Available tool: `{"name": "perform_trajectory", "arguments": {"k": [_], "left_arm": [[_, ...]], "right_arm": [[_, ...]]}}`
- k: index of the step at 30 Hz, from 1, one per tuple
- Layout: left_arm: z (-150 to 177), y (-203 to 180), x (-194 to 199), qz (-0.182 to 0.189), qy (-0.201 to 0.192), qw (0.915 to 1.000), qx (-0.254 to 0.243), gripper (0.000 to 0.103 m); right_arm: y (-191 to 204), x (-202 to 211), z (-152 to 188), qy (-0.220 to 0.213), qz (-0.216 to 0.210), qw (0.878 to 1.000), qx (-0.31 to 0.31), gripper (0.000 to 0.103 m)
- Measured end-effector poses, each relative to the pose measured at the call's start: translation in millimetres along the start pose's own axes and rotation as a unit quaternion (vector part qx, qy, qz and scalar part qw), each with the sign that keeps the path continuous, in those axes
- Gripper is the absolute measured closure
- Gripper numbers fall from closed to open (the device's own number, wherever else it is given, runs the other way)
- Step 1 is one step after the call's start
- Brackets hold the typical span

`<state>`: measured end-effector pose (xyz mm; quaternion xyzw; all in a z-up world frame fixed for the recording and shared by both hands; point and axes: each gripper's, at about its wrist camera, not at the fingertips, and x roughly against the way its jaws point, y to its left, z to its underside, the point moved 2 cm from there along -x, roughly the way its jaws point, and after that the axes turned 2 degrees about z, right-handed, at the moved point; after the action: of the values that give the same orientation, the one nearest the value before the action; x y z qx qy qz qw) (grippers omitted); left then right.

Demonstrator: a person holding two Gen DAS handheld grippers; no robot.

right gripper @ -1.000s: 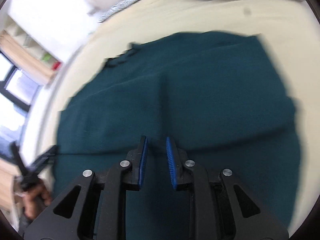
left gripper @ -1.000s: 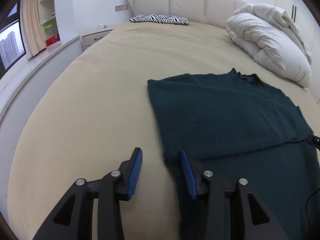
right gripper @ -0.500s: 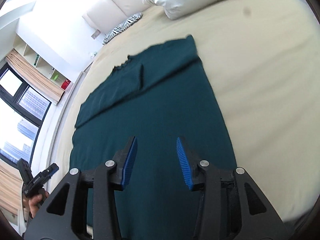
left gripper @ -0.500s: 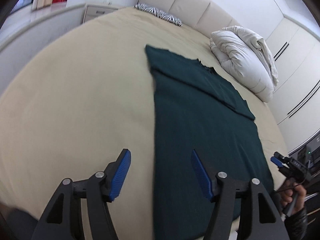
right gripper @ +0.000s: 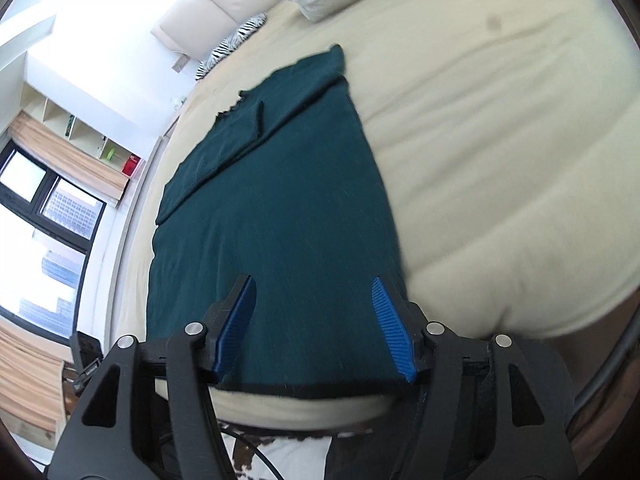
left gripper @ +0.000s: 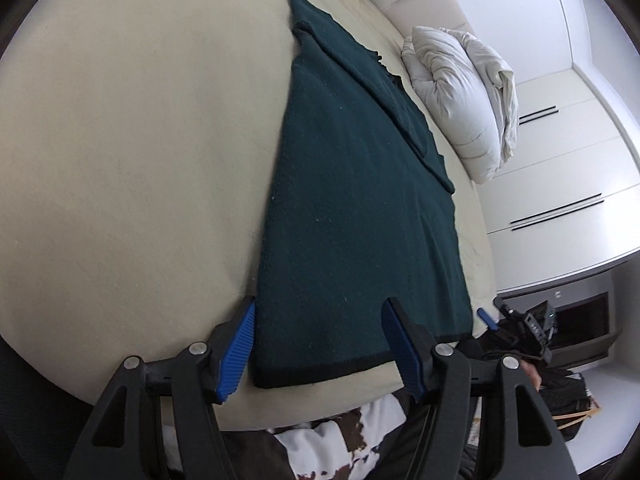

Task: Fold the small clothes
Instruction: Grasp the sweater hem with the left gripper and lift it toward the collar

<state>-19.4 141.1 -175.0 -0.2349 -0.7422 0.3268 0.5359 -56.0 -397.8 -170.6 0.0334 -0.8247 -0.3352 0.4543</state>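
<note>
A dark green knit garment [left gripper: 352, 200] lies flat on the beige bed [left gripper: 140, 160], its far part folded over in a band, its dark hem at the near bed edge. It also shows in the right wrist view [right gripper: 280, 220]. My left gripper [left gripper: 320, 344] is open wide and empty, above the hem's left corner. My right gripper [right gripper: 316, 328] is open wide and empty, above the hem's right part. The right gripper also shows at the right edge of the left wrist view [left gripper: 520, 328].
A white duvet [left gripper: 468, 92] is piled at the bed's far right, and a zebra pillow [right gripper: 236, 44] lies by the headboard. White wardrobes [left gripper: 568, 152] stand on the right. A window and shelves [right gripper: 60, 184] are on the left.
Both grippers pulled back from over the garment to the near bed edge and opened wider. The garment now lies flat with its hem just under the fingers.
</note>
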Motion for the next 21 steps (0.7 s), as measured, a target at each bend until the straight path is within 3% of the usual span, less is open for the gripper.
{"name": "perform_trajectory", "arguments": {"k": [5, 11, 21], "left_arm": [[0.5, 16.8, 4.8, 0.039, -0.001, 0.9978, 0.054, 0.047], [-1.7, 14.8, 0.6, 0.045, 0.008, 0.997, 0.062, 0.057], [1.2, 13.0, -5.3, 0.023, 0.022, 0.9983, 0.049, 0.095]], "right_arm": [[-19.3, 1.1, 0.3, 0.023, -0.012, 0.999, -0.038, 0.044], [-35.5, 9.4, 1.0, 0.04, -0.022, 0.997, -0.069, 0.044], [-52.6, -2.7, -1.0, 0.119, 0.008, 0.989, -0.089, 0.044]]}}
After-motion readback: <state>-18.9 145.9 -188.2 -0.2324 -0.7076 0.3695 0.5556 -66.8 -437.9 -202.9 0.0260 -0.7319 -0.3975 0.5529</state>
